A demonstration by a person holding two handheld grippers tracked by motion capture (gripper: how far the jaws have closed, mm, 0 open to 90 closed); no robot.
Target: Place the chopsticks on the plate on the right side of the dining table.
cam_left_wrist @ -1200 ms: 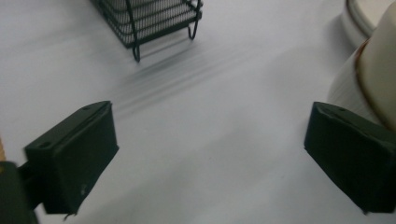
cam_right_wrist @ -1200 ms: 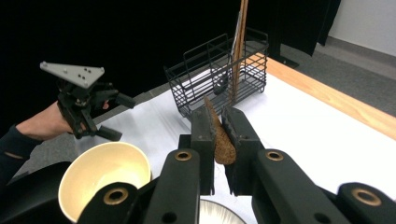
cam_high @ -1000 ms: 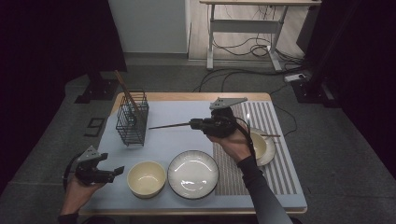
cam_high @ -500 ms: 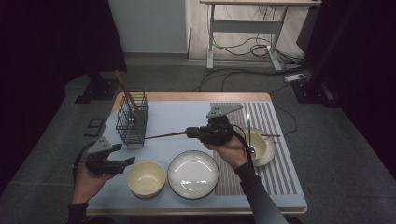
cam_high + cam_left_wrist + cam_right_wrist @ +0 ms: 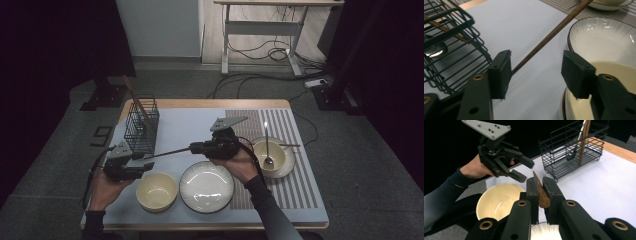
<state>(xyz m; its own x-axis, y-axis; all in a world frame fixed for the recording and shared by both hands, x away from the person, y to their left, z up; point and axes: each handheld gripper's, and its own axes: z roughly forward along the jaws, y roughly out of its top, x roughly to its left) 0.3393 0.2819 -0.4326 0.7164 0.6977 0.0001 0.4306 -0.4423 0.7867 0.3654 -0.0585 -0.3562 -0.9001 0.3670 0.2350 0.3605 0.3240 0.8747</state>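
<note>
Handoff of a chopstick [image 5: 167, 152] underway, by the look of it. Vs earlier pics: right gripper [image 5: 196, 148] swung the stick from pointing at the wire basket [image 5: 141, 126] round and down toward the near-left corner; left gripper [image 5: 145, 169] came up from the table edge toward the stick tip. Left jaws have just been closing, now abt half open, stick tip lying between them. In left gripper view the stick [image 5: 549, 35] runs in from top right and ends right at the left pad [image 5: 501, 72]; touching or just short, can't tell; other pad [image 5: 574, 72] clearly apart from it. So no pinch yet, left not gripping. Right gripper [image 5: 540, 190] clenched on the thick end of the stick [image 5: 539, 191], pads tight both sides, stick held roughly level above the table mat [image 5: 190, 125], between basket and cream bowl [image 5: 157, 191]. Meaning for the job: transfer nearly set up, stick aligned w/ left jaws, needs left to finish closing before right lets go, else drop onto mat or into cream bowl. Other stuff: more chopsticks [image 5: 134, 95] standing in basket, grey ribbed plate [image 5: 207, 186] near front centre, second bowl w/ spoon [image 5: 268, 150] on a saucer on the striped mat [image 5: 300, 175] at right, untouched.
</note>
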